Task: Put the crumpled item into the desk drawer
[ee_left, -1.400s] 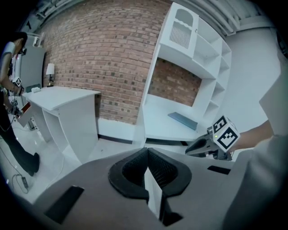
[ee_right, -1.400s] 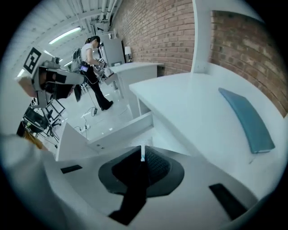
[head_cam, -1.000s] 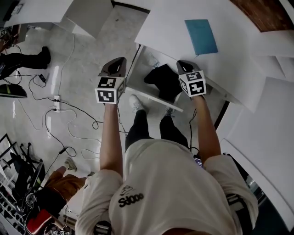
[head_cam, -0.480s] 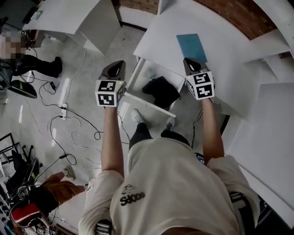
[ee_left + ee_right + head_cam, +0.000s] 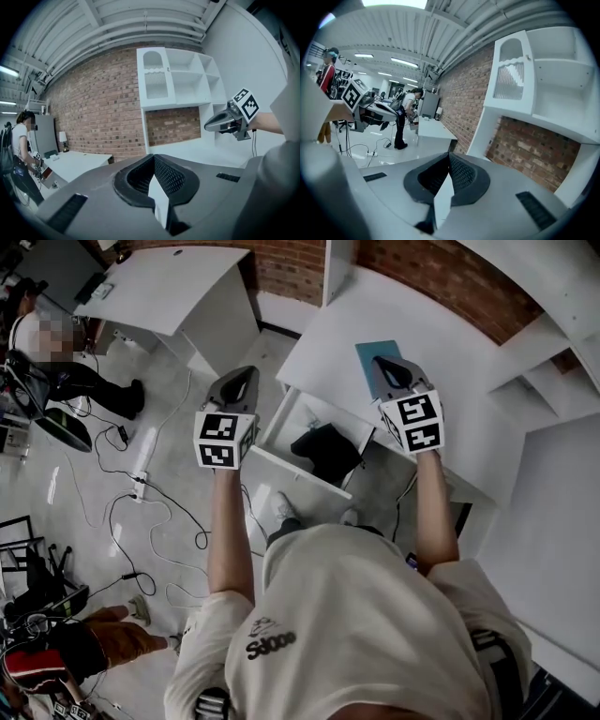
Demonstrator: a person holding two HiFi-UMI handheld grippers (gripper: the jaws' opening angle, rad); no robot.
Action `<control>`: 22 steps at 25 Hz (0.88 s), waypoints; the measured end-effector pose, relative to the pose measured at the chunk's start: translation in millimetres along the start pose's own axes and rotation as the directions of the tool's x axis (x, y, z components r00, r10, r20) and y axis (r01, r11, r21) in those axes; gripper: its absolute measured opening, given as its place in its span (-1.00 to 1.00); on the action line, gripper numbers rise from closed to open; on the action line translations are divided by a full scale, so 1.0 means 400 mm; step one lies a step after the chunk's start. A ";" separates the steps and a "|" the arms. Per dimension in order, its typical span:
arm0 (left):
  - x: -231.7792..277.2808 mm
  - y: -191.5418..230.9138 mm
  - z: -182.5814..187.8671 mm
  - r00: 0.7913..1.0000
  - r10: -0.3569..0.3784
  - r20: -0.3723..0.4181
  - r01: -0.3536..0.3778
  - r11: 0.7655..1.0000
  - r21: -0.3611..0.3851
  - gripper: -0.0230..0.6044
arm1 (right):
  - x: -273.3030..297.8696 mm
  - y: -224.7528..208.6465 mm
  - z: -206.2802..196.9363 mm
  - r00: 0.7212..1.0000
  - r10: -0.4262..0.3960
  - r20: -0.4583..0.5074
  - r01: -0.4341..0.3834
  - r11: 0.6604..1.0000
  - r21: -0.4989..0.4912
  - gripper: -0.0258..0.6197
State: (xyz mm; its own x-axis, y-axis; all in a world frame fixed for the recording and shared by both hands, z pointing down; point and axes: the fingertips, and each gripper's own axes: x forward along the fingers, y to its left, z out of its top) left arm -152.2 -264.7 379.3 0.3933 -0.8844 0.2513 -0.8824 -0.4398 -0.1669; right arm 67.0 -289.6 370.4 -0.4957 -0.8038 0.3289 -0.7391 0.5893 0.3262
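The black crumpled item lies inside the open white desk drawer, below the desk top. My left gripper hangs over the floor to the left of the drawer, shut and empty. My right gripper is held above the desk, over the near edge of a blue pad, also shut with nothing in it. In the left gripper view the pads meet, and the right gripper shows ahead at the right. In the right gripper view its own jaws are closed, and the left gripper shows at the left.
Cables and a power strip run across the floor on the left. A second white desk stands at the back left, with a person beside it. A white shelf unit and a brick wall bound the right and back.
Both grippers have lifted away from the drawer. The right one has moved up over the desk to the blue pad. The black item stays in the open drawer.
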 end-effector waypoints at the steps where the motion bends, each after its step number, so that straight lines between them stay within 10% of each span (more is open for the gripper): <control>1: -0.007 -0.004 0.023 1.000 0.004 0.018 -0.005 1.000 0.013 -0.87 | -0.012 -0.006 0.019 1.000 -0.002 0.018 0.002 1.000 -0.008 -0.90; 22: -0.126 -0.067 0.269 0.977 0.037 0.212 -0.071 0.985 0.156 -0.87 | -0.144 -0.005 0.248 0.966 0.051 0.254 -0.026 0.994 -0.102 -0.90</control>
State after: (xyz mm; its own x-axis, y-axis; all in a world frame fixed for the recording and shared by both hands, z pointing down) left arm -120.4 -225.1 268.4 0.4061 -0.9131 0.0372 -0.8571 -0.3947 -0.3310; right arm 51.7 -252.7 262.9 -0.6323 -0.7670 0.1095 -0.6757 0.6150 0.4064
